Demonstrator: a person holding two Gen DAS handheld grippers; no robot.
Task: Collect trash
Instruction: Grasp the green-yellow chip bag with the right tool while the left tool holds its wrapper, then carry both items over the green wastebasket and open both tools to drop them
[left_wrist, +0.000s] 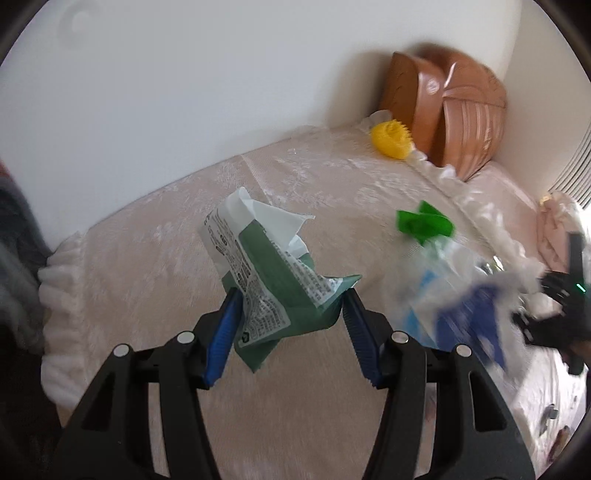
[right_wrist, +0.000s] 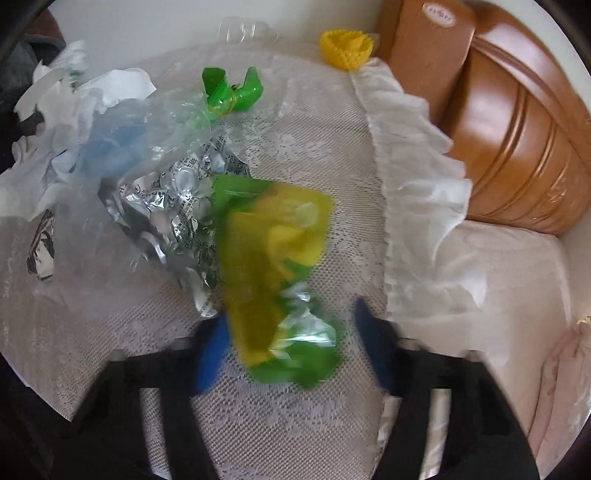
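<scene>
In the left wrist view my left gripper has its blue pads against both sides of a crumpled green and white wrapper, held above the lace-covered surface. A blurred pile of clear and blue plastic with a green piece lies to the right, by the black right gripper. In the right wrist view my right gripper is blurred, its pads apart around a yellow and green packet; contact is unclear. A foil blister pack, clear bag and white tissue lie to the left.
A yellow spiky ball sits at the far edge beside a brown wooden headboard. A white ruffled trim borders the cover, with pink bedding to the right. A clear plastic tray lies by the white wall.
</scene>
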